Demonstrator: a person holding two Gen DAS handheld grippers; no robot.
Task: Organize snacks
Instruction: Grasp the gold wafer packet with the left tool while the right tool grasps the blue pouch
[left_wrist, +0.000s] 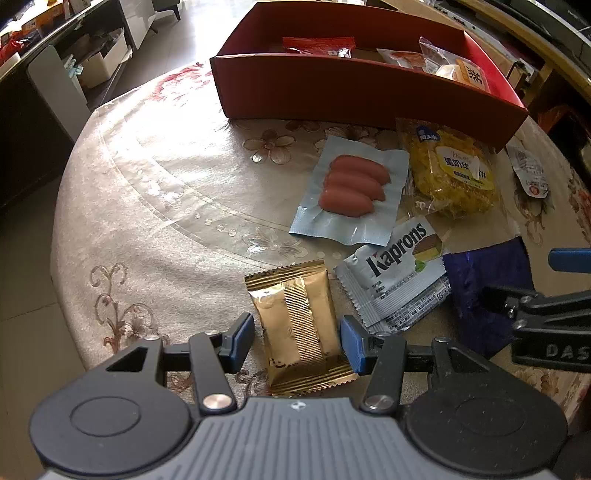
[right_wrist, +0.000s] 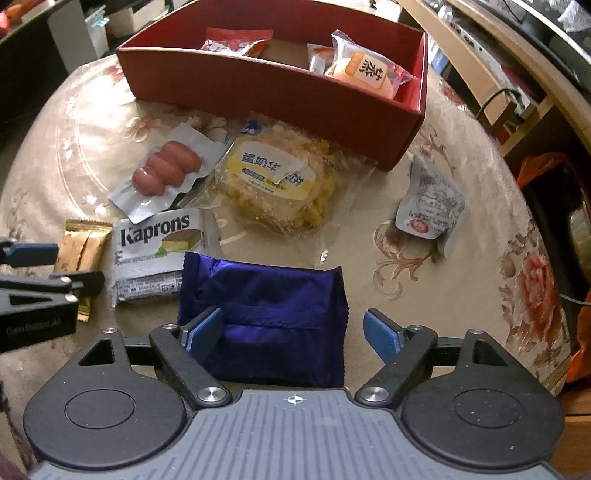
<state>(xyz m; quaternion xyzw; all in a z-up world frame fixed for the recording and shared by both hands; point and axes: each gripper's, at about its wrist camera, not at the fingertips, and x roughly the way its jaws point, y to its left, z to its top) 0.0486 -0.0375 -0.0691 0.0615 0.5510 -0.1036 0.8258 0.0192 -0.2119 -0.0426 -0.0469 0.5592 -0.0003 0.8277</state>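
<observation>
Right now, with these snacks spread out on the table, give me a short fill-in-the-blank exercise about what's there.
1. The packet between the fingers of the left hand-held gripper is ____ in colour.
2. The clear pack holds ____ sausages.
3. The big word on the white wrapper reads ____.
4. The box behind the snacks is ____ in colour.

Missing words: gold; three; Kaprons; red.

Two close wrist views steeply down over one table (left_wrist: 155, 192), both sharing the red box (right_wrist: 258, 92).
</observation>
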